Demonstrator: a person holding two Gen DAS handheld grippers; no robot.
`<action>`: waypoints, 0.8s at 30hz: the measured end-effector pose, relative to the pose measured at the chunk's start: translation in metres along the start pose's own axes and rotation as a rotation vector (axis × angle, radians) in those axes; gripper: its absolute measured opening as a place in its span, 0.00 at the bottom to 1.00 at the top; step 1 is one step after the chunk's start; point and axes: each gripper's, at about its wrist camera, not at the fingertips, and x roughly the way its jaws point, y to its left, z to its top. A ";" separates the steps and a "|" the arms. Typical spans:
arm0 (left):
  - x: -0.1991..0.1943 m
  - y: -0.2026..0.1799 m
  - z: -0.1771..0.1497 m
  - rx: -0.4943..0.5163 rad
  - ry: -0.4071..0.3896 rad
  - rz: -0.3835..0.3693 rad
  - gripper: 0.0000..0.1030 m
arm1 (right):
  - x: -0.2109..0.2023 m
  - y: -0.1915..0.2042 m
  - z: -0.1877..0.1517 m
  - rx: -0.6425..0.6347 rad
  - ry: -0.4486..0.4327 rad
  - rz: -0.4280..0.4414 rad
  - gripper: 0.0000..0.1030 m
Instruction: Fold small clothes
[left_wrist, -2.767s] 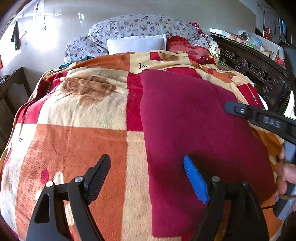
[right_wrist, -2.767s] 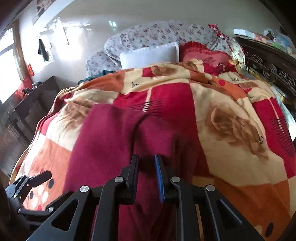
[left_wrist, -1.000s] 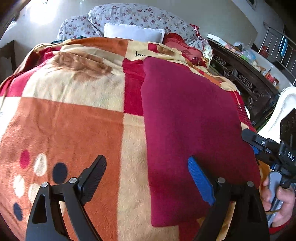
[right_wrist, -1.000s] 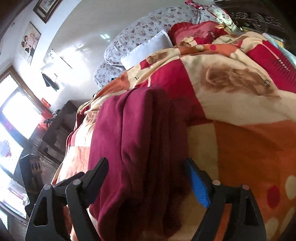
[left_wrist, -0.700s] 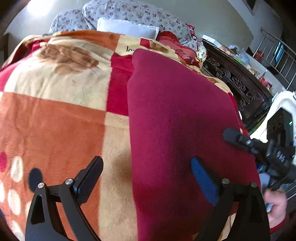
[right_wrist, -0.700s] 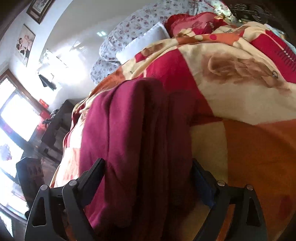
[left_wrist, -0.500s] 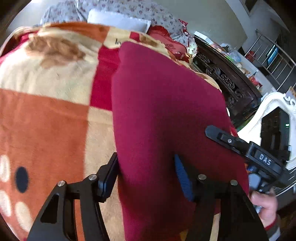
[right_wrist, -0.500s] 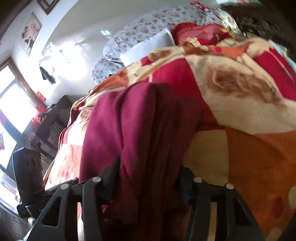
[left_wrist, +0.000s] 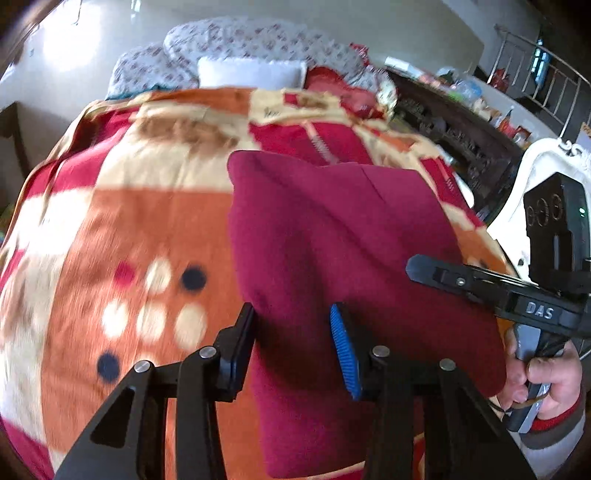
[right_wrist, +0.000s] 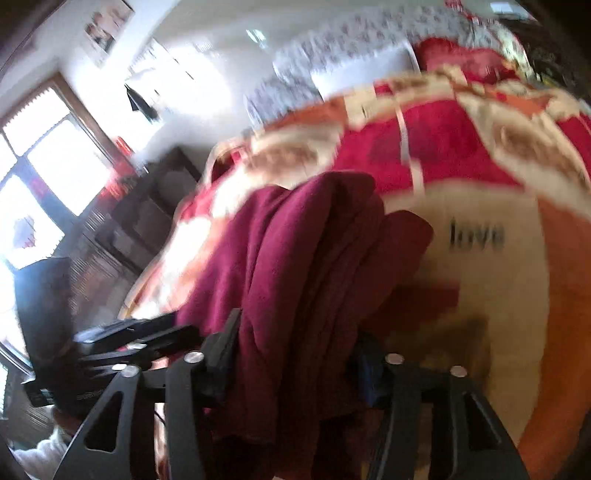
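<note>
Two fisheye views over a bed covered w/ a patchwork blanket in orange, cream and red. A dark red garment lies on the blanket, right of centre in the left wrist view, folded into a long thick strip w/ a fold line across its far end.

Left gripper: both fingers clamp the near left edge of the garment, black pad on the outer side, blue ribbed pad pressed into the cloth. Fabric bunches up between them.

Right gripper: pinching the near right edge of the same garment; layered folds of red cloth fill the gap between its fingers and spill over them. Its blue pad is mostly hidden by cloth. In the left wrist view this tool shows at the right edge, held by the right hand in a red-cuffed sleeve.

The right wrist view is motion-blurred. The word "love" is printed on a cream patch of blanket just beside the garment.

At the head of the bed: a white pillow in front of floral pillows. Dark carved wood furniture runs along the right side of the bed. A bright window sits at left in the right wrist view
</note>
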 end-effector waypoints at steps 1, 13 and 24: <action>0.003 0.001 -0.006 0.001 0.002 0.014 0.39 | 0.008 -0.002 -0.006 -0.003 0.034 -0.024 0.63; -0.018 -0.001 -0.035 0.020 -0.095 0.153 0.61 | -0.035 0.041 0.009 -0.147 -0.115 -0.042 0.54; 0.009 -0.002 -0.039 0.020 -0.064 0.223 0.68 | 0.016 0.016 0.005 -0.129 -0.021 -0.181 0.31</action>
